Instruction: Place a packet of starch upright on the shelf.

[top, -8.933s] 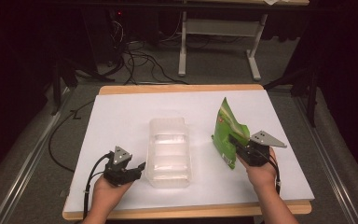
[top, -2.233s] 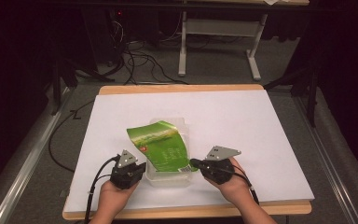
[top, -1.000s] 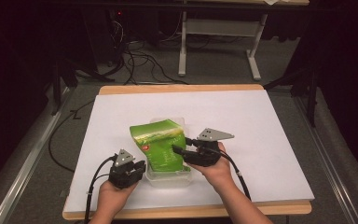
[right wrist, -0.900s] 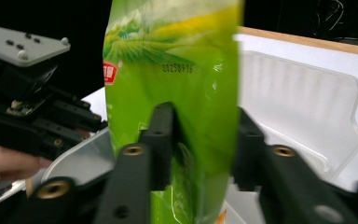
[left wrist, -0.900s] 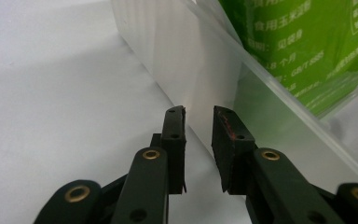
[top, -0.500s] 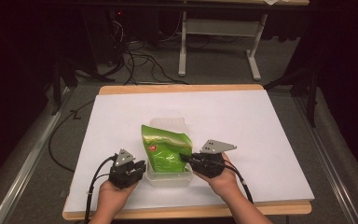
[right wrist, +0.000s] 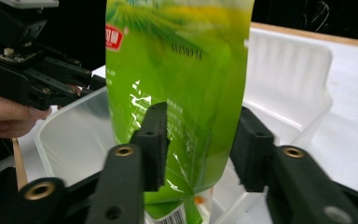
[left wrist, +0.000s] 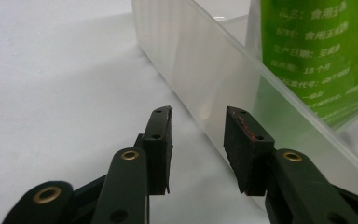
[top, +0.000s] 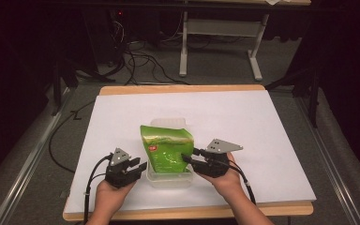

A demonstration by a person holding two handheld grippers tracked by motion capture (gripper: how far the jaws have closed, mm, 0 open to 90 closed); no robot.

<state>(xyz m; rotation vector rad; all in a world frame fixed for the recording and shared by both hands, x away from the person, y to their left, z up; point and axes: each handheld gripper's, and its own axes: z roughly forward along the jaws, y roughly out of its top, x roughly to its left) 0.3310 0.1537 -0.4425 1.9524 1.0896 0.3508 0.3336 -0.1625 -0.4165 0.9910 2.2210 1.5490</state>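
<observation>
While the green pouch point(top: 166, 147) stands nearly upright in the clear plastic tub point(top: 169, 176) at the near middle of the white counter point(top: 272, 122), both sets of tongs flank it from the person's side. At left, the left tongs point(top: 140, 167) sit low beside the tub's near left wall, jaws apart with nothing between them; the left gripper view shows that wall point(left wrist: 205, 88) just ahead of and to the right of the open jaws, the pouch's printed back point(left wrist: 317, 56) visible beyond it. These jaws have just been opening. At centre, the pouch's long axis runs up and away from the tub, its lower end inside and its top leaning slightly toward the far rim. At right, the right tongs point(top: 190, 157) point at the pouch's right edge at mid-height; in the right gripper view the film point(right wrist: 182, 84) hangs between the two jaws, which stand apart on either side and do not appear to press it. They too have just been opening, which looks like a release. The right hand is the nearer to the pouch, so any further seating would likely fall to it. Compared with about nine seconds earlier, the pouch has come from the right tongs' hold beside the tub to standing inside it, and the right hand has moved in toward the centre.
</observation>
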